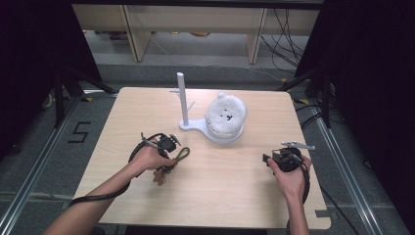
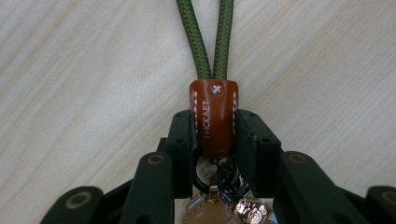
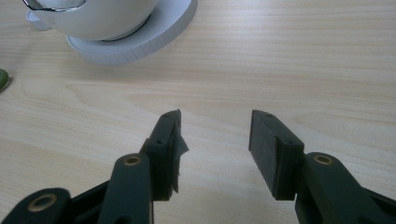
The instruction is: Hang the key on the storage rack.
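We hold the keychain (image 2: 214, 121) by its brown leather tab, clenched in the left hand-held gripper (image 2: 214, 140), on the desk (image 1: 220, 181) before the white stand (image 1: 183, 100), probably to hang its green loop there, while the right hand-held gripper (image 3: 214, 140) waits released.

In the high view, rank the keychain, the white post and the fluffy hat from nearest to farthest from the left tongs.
1. Keychain, gripped in the left tongs.
2. White post, beyond them, mid-table.
3. Fluffy hat, farther right, beside the post.
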`<state>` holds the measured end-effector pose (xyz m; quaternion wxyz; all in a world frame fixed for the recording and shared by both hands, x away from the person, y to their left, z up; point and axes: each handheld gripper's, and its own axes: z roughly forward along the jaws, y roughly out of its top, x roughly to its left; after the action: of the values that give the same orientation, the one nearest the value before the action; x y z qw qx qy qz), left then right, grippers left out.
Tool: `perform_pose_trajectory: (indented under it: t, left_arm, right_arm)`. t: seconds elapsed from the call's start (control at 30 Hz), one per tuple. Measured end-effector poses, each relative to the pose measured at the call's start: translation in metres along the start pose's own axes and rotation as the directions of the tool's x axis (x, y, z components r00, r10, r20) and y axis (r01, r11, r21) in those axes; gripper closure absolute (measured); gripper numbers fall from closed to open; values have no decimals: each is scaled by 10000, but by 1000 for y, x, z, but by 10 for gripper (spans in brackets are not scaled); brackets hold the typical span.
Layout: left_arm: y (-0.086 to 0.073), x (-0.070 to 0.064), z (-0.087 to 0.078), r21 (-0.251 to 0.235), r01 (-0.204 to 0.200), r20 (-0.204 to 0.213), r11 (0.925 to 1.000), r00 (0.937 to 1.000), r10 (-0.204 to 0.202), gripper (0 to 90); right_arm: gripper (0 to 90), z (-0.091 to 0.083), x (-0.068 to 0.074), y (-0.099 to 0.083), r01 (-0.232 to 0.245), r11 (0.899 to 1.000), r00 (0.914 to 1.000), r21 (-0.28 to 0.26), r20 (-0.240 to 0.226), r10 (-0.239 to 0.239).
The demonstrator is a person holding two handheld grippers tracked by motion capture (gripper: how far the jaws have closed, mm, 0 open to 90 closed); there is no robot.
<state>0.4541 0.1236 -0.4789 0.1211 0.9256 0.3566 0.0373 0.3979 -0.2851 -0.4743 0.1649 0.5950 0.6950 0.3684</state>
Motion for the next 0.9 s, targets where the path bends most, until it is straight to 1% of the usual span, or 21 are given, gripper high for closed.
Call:
perform_pose_trajectory:
  t: [0.07,0.1,0.13,0.23,0.27,0.33,0.37,0.4,0.43,0.5,0.53,0.57,0.6,0.63,0.7,0.77,0.8,0.83,0.87,0.9]
  left_arm:
    - [-1,0,-1,-69,48,18,10000,10000,-47,675]
    - [-1,0,-1,-69,48,18,10000,10000,-47,675]
    - [-2,0,-3,-112,4,52,9999,10000,-4,676]
    - [-3,0,-5,-217,60,105,9997,9999,-58,676]
    - [-4,1,-8,-340,97,125,9994,9999,-93,676]
    - [-4,1,-10,-403,29,93,9992,10000,-25,676]
    - [-5,1,-11,-442,56,96,9990,9999,-51,676]
    - [-5,2,-11,-542,71,79,9985,9999,-67,676]
    - [-6,2,-12,-554,47,81,9985,10000,-43,676]
    - [-6,2,-13,-646,89,90,9979,9999,-84,677]
    - [-7,3,-13,-665,40,100,9978,9999,-33,677]
    - [-9,3,-14,-856,101,102,9963,9999,-92,676]
    - [-9,3,-14,-856,101,102,9963,9999,-92,676]
    - [-11,4,-14,-1007,167,146,9948,9998,-154,676]
    - [-12,5,-15,-1036,144,171,9945,9998,-127,676]
    - [-14,7,-17,-1210,190,163,9925,9997,-172,676]
    - [-16,8,-18,-1295,171,165,9914,9997,-151,676]
    - [-17,9,-19,-1437,129,106,9895,9999,-115,676]
    - [-18,8,-18,-1777,443,173,9831,9990,-419,676]
    - [-19,9,-20,-1861,358,105,9819,9994,-345,676]
  right_arm:
    - [547,0,0,0,21,10000,10000,-12,37,-21]
    - [546,0,0,0,16,10000,9999,34,133,-17]
    - [546,0,0,0,21,10000,10000,-38,44,-21]
    - [545,1,0,-1,11,10000,10000,-55,63,-11]
    - [543,0,1,-1,-101,9999,9999,40,101,100]
    - [543,1,1,-1,-90,10000,9999,26,119,89]
    - [543,1,1,-1,-65,10000,9999,33,129,65]
    - [543,1,0,-1,-63,10000,10000,-41,-19,63]
    - [543,1,0,-1,-59,10000,10000,-29,-74,59]
    - [543,1,0,-1,-58,10000,10000,-25,-70,58]
    - [543,1,0,-2,-60,10000,10000,6,-48,60]
    - [543,1,0,-2,-48,10000,10000,14,-32,48]
    - [543,1,0,-2,-48,10000,10000,14,-32,48]
    - [543,1,0,-2,-54,10000,10000,15,-35,54]
    - [543,1,1,-2,-101,9999,9999,-3,-57,101]
    - [543,2,0,-2,-86,9999,10000,-86,-23,85]
    - [543,1,0,-2,21,10000,10000,65,56,-21]
    - [543,0,1,-2,-49,9999,9999,97,114,48]
    - [543,1,-1,-2,87,10000,10000,12,20,-87]
    - [542,1,0,-2,28,10000,10000,50,19,-28]
